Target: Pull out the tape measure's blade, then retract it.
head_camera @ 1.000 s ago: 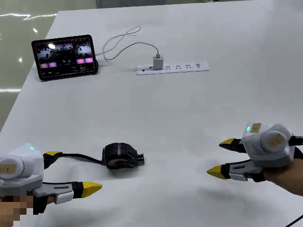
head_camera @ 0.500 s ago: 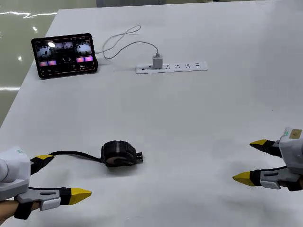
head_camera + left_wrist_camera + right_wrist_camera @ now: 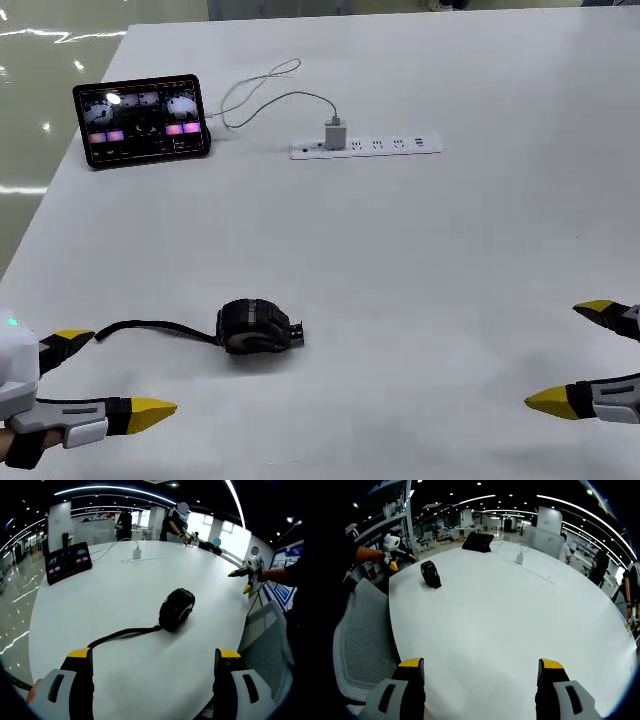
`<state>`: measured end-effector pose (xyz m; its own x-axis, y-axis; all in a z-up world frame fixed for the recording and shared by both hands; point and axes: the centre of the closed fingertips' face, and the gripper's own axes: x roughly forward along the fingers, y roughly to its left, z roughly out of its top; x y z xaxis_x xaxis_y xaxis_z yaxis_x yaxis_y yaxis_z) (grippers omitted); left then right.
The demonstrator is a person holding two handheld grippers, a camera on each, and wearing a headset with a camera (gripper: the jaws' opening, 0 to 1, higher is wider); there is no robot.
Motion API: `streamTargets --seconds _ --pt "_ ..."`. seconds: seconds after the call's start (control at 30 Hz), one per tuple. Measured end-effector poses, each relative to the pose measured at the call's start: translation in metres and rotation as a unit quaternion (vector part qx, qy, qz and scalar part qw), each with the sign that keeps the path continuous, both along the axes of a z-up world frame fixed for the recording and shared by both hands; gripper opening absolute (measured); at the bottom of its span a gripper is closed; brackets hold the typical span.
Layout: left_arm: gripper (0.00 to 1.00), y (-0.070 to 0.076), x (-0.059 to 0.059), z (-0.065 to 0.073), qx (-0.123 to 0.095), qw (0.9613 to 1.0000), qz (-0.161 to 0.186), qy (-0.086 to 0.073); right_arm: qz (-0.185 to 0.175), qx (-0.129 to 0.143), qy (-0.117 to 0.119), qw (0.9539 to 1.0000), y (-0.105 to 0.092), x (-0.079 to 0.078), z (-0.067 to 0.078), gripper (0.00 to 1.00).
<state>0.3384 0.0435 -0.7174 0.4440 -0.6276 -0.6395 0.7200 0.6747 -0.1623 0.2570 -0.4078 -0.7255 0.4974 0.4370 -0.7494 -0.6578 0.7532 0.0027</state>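
Nearest, the left gripper (image 3: 120, 372) and right gripper (image 3: 565, 355) hovered with jaws spread, empty. Beyond, the tape measure (image 3: 252, 327) lay on the counter (image 3: 400, 240), near the left one, well apart from the right. Likely best: clamp its case first, then pinch the blade tip squarely.

1. You hold your left gripper (image 3: 115, 372) at the lower left of the head view. Its two yellow-tipped jaws are spread wide, point to the right and grip nothing.
2. Your right gripper (image 3: 567, 353) comes in from the lower right edge. Its jaws are also wide apart and hold nothing, with the tips pointing left.
3. The two grippers face each other, well apart.
4. In the left gripper view, your right forearm (image 3: 281, 575) reaches in from the right edge.
5. In the right gripper view, your left forearm (image 3: 367, 554) reaches in from the left edge.
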Motion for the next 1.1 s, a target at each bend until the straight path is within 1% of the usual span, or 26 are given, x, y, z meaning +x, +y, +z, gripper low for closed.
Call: streamTargets --seconds 0.07,0.1,0.23,0.33,0.37,0.4,0.43,0.5,0.57,0.67,0.7,0.73,0.83,0.9,0.93,1.0,1.07,1.1 --pt "0.99 0.000 -0.001 -0.001 0.002 1.0000 -0.001 0.000 0.004 -0.004 0.007 1.0000 -0.003 -0.004 -0.004 0.99" --pt "0.99 -0.001 -0.002 -0.001 0.002 1.0000 -0.003 -0.001 0.005 -0.007 0.014 0.9999 -0.004 -0.008 -0.006 0.99" --pt "0.99 -0.001 -0.005 -0.003 0.004 1.0000 -0.006 0.003 0.009 -0.005 0.009 0.9999 -0.005 -0.010 -0.005 0.99" --pt "0.99 0.000 -0.005 -0.003 0.011 0.9999 -0.011 0.000 0.004 -0.006 0.008 0.9999 -0.007 -0.009 -0.005 0.99" --pt "0.99 -0.001 -0.006 -0.003 0.011 0.9998 -0.014 0.003 0.002 -0.005 0.007 1.0000 -0.008 -0.008 -0.005 0.99" --pt "0.99 0.000 -0.005 -0.003 0.014 0.9998 -0.013 0.001 0.002 -0.005 0.007 1.0000 -0.008 -0.008 -0.005 0.99" --pt "0.99 0.002 -0.003 -0.003 0.022 0.9997 -0.010 -0.008 0.002 -0.005 0.008 1.0000 -0.008 -0.009 -0.005 0.99" --pt "0.99 0.000 -0.004 -0.002 0.012 0.9999 -0.006 0.000 0.004 -0.006 0.007 1.0000 -0.007 -0.009 -0.005 0.99" --pt "0.99 0.000 -0.004 -0.003 0.013 0.9999 -0.007 -0.002 0.006 -0.006 0.008 0.9999 -0.007 -0.009 -0.005 0.99" --pt "0.99 -0.004 -0.008 -0.005 0.007 0.9999 -0.010 0.008 0.006 -0.005 0.006 0.9999 -0.006 -0.007 -0.004 0.99" --pt "0.99 -0.006 -0.010 -0.006 0.003 0.9998 -0.012 0.014 0.007 -0.004 0.006 0.9999 -0.006 -0.007 -0.004 0.99" --pt "0.99 -0.006 -0.010 -0.006 0.004 0.9998 -0.013 0.014 0.008 -0.004 0.005 0.9999 -0.005 -0.006 -0.004 0.99" --pt "0.99 -0.012 -0.015 -0.006 0.000 0.9994 -0.026 0.022 0.010 -0.001 0.004 0.9999 -0.003 -0.005 -0.004 0.99" --pt "0.99 -0.011 -0.012 -0.005 0.006 0.9996 -0.025 0.013 0.013 -0.001 0.005 0.9999 0.000 -0.006 -0.005 0.99" --pt "0.99 -0.011 -0.013 -0.005 0.004 0.9996 -0.025 0.015 0.013 0.001 0.006 0.9999 0.001 -0.006 -0.006 0.99" --pt "0.99 -0.010 -0.011 -0.005 0.006 0.9997 -0.023 0.009 0.014 0.003 0.006 0.9999 0.002 -0.006 -0.007 0.99" --pt "0.99 -0.009 -0.012 -0.006 0.009 0.9996 -0.025 0.011 0.015 0.002 0.007 0.9999 0.004 -0.008 -0.008 0.99" --pt "0.99 -0.009 -0.011 -0.007 0.012 0.9996 -0.025 0.006 0.016 0.002 0.007 0.9998 0.003 -0.008 -0.008 0.99"
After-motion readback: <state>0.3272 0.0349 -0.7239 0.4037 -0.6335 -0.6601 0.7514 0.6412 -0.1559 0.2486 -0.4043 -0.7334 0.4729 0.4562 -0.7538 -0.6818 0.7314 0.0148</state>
